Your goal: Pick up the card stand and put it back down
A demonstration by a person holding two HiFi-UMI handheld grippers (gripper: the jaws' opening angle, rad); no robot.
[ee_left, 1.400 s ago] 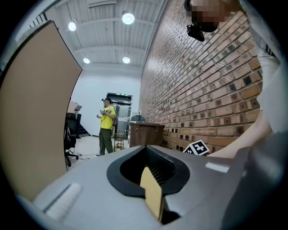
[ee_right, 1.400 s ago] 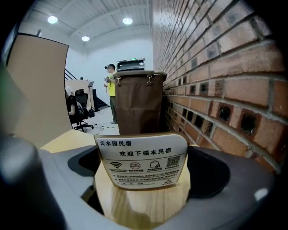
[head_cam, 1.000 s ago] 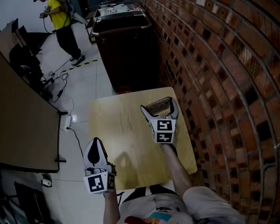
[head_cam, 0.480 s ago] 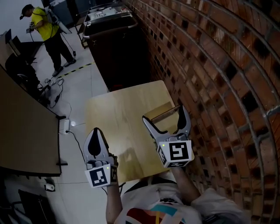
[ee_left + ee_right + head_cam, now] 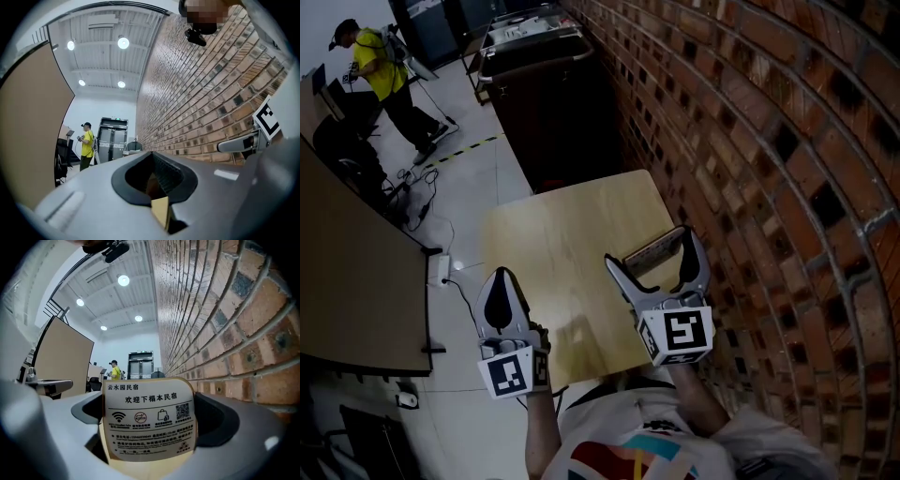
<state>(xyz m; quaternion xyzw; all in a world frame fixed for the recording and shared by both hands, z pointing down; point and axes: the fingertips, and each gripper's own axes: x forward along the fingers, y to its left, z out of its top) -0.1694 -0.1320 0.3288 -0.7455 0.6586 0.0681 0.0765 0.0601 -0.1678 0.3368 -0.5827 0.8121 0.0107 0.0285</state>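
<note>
The card stand is a wood-framed sign with a white printed card; it sits tilted between the spread jaws of my right gripper, over the right side of the small wooden table. In the right gripper view the card stand fills the gap between the jaws of the right gripper, which is shut on it. My left gripper hangs shut and holds nothing at the table's near left corner. In the left gripper view, the left gripper shows its jaws together.
A brick wall runs close along the table's right edge. A dark cart stands beyond the table's far end. At the left there is a brown board, with cables on the floor. A person in yellow stands far back.
Over the last second the right gripper came nearer to me along the table's right side with the card stand between its jaws. The left gripper has hardly moved.
</note>
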